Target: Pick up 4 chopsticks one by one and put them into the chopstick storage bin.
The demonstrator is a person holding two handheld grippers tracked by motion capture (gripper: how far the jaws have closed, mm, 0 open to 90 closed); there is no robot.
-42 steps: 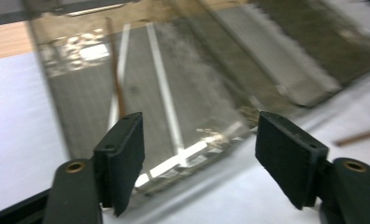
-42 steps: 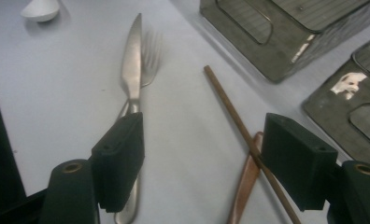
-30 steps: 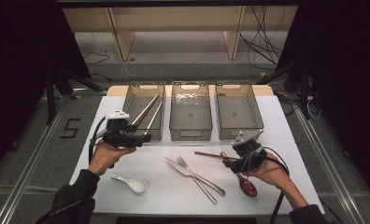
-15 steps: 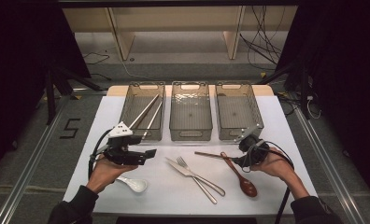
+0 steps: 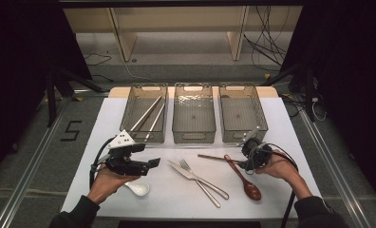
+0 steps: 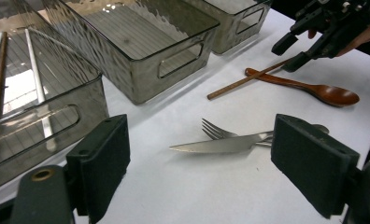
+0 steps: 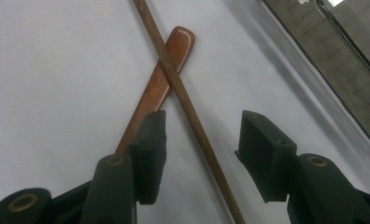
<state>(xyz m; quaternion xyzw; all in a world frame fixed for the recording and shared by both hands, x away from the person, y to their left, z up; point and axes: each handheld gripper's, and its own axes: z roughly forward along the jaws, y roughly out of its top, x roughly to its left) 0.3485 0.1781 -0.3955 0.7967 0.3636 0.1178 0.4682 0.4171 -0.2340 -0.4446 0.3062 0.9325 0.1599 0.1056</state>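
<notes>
Chopstick [image 7: 192,116] between right gripper's [image 7: 199,156] closing jaws, untouched.

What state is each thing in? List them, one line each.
Left gripper: open, fingers wide, nothing between them.
Right gripper: open, just been closing, wooden chopstick between the fingers, not yet pinched.
Wooden spoon: flat on the table, handle under the chopstick.
Knife and fork: lying crossed.
White spoon: lying bowl up.
Left bin: holds two chopsticks.
Middle bin: empty.
Right bin: empty.
</notes>
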